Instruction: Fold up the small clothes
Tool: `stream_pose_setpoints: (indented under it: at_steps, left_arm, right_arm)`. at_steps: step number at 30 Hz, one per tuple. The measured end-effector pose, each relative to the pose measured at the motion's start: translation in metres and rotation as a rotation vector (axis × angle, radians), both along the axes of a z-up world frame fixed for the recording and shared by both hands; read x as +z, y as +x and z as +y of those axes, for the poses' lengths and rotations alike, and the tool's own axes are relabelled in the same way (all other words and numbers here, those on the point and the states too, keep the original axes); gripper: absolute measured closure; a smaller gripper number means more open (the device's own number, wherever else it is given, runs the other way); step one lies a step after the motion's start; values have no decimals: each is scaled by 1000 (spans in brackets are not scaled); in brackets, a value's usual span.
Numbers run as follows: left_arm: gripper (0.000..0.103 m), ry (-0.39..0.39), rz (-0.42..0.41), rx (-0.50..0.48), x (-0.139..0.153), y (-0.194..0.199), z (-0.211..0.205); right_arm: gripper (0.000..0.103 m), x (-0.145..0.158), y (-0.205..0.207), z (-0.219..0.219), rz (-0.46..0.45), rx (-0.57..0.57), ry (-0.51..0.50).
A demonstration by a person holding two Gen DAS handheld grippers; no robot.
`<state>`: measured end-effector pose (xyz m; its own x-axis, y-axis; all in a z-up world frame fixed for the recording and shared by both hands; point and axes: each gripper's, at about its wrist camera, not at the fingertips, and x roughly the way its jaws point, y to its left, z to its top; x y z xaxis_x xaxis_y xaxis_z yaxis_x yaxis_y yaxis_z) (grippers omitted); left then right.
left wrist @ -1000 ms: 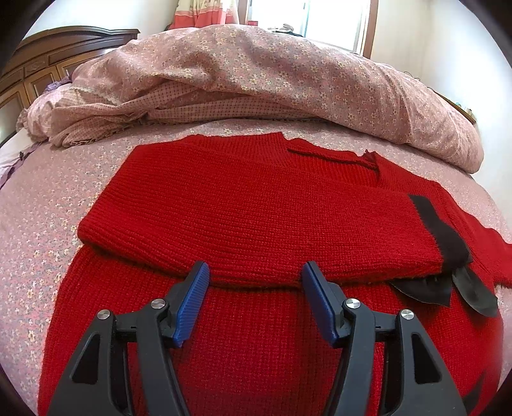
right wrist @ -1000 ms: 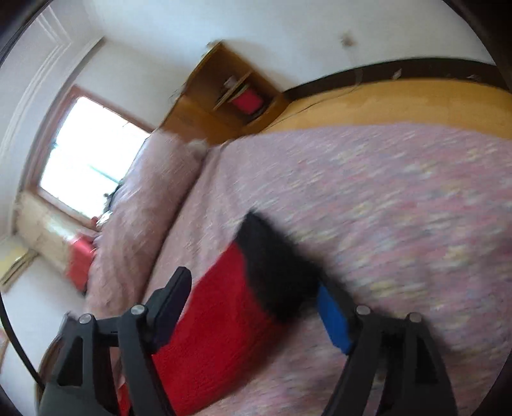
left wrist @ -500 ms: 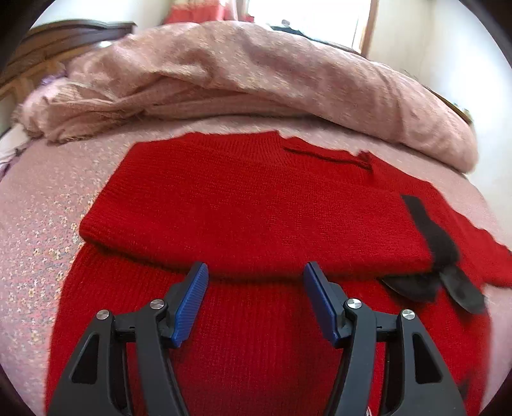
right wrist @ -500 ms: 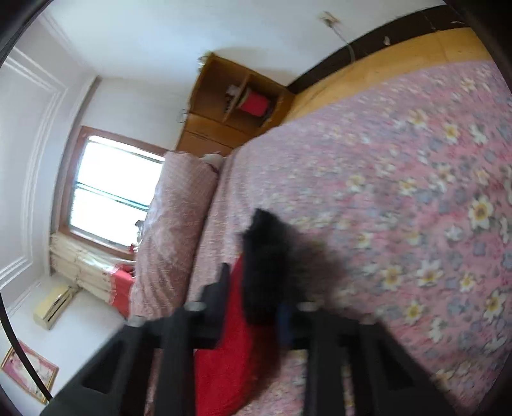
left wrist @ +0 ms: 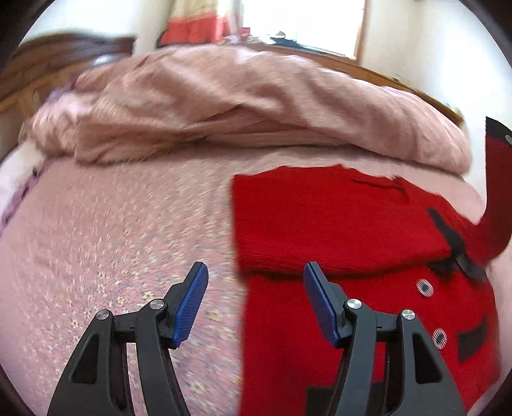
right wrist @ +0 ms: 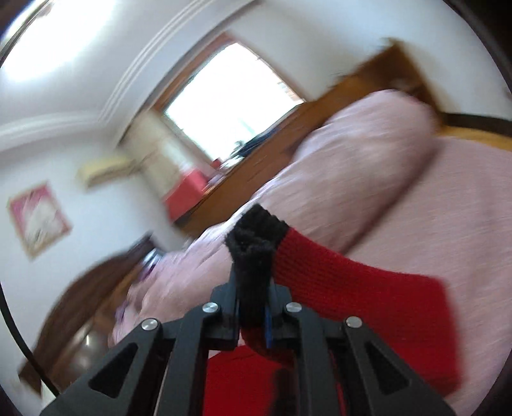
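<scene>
Lying on the flowered pink bedspread (left wrist: 112, 243), the red cardigan (left wrist: 336, 224) has one sleeve folded across its chest, and its buttons (left wrist: 424, 287) and black trim show along the front toward the right of the left wrist view. The left claw (left wrist: 254, 289) hangs above the cardigan's left edge with its jaws apart and nothing between them; one blue pad (left wrist: 192, 304) is over bare bedspread, the other over the knit. A heaped pink quilt (left wrist: 256, 105) lies across the bed behind the cardigan, with a window (left wrist: 300, 22) beyond it.

The right claw (right wrist: 252, 307) has just been closing, and its jaws are now clamped on the black cuff (right wrist: 254, 246) of the other sleeve (right wrist: 352, 288), which is lifted off the bed and trails down to the right. In the left wrist view that raised sleeve (left wrist: 497, 179) stands up at the far right edge. The right wrist picture is smeared by motion, so the dark wood at lower left (right wrist: 80, 304) is probably the headboard.
</scene>
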<state>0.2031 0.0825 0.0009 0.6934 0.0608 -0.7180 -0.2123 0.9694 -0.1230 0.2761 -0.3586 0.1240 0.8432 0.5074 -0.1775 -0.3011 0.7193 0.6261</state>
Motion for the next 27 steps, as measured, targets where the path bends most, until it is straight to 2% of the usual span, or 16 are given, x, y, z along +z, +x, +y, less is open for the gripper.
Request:
stream_pose_setpoints:
  at_steps: [2, 5, 9, 13, 16, 21, 24, 27]
  left_arm:
    - [46, -56, 24, 13, -8, 6, 16]
    - [46, -99, 48, 41, -11, 13, 34]
    - [46, -113, 37, 43, 6, 10, 51]
    - [46, -85, -11, 42, 22, 5, 55]
    - [46, -68, 8, 34, 19, 8, 52]
    - [46, -64, 45, 25, 14, 15, 48]
    - [46, -68, 55, 23, 12, 16, 47]
    - [46, -61, 61, 24, 9, 18, 48]
  right_arm:
    - [92, -11, 5, 74, -3, 62, -8]
    - [92, -54, 17, 178, 37, 138, 2]
    - [92, -123, 21, 264, 202, 219, -110]
    - [91, -161, 19, 286, 254, 248, -129]
    - [91, -160, 23, 286, 240, 282, -158]
    - [91, -136, 0, 296, 146, 347, -293]
    - [89, -136, -8, 305, 156, 391, -405]
    - [88, -142, -10, 309, 171, 417, -427]
